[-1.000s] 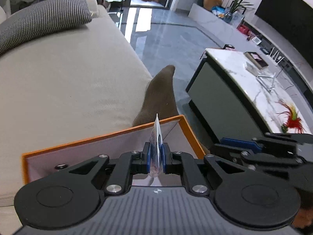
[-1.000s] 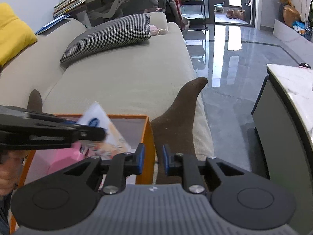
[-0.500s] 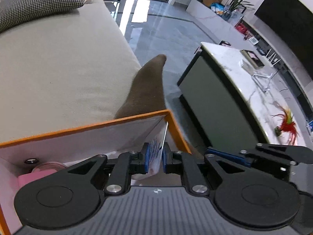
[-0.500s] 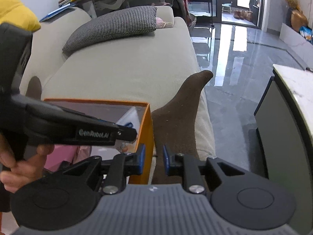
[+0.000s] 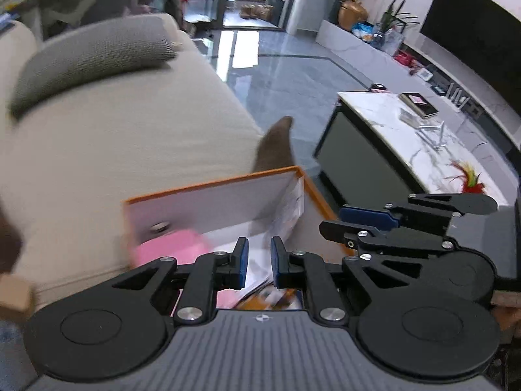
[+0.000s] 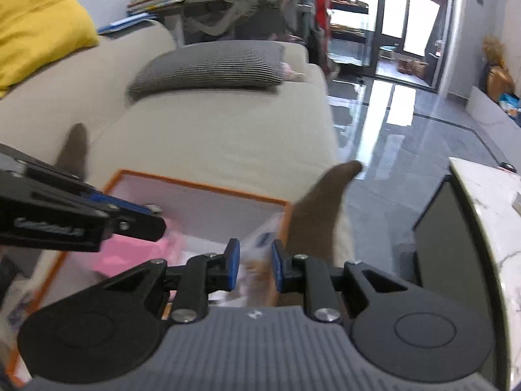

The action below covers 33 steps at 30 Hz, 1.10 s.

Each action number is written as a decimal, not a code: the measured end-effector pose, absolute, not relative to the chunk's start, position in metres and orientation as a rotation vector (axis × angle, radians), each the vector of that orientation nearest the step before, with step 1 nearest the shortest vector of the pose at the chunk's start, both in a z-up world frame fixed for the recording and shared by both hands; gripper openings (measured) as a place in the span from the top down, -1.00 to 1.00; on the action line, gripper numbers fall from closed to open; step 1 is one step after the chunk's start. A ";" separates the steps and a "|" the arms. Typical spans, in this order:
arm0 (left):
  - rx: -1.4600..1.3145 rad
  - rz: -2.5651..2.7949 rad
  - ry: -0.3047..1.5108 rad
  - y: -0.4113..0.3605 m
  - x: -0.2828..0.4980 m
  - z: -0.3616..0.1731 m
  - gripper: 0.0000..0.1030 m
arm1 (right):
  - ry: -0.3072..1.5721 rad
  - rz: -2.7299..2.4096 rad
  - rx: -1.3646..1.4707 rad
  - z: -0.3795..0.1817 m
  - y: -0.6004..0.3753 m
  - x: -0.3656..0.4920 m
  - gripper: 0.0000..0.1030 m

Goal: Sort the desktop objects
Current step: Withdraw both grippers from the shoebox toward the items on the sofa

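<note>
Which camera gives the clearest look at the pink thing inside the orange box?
The left wrist view: the pink thing lies unobstructed against the near-left inner wall of the orange box. In the right wrist view the left gripper partly covers it, and motion blur smears it.

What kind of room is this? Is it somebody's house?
Most likely a home living room. There is a beige sofa with a checked cushion, a big dark TV on the wall, and a marble-topped coffee table.
</note>
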<state>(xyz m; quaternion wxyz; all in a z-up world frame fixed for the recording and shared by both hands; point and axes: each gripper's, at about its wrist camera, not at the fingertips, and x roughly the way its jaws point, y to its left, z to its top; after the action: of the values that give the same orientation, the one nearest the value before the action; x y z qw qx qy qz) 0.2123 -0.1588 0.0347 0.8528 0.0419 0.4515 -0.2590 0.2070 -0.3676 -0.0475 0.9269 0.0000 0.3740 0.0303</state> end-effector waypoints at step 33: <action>-0.073 -0.243 0.937 0.103 0.076 0.035 0.71 | 0.902 0.433 -0.101 -0.078 -0.113 0.145 0.35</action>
<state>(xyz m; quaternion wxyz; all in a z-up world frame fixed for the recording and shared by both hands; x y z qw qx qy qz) 0.0761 0.1030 0.0354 0.8844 -0.0353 0.4505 -0.1167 0.1454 -0.1128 -0.0777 0.8761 -0.0483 0.4324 0.2076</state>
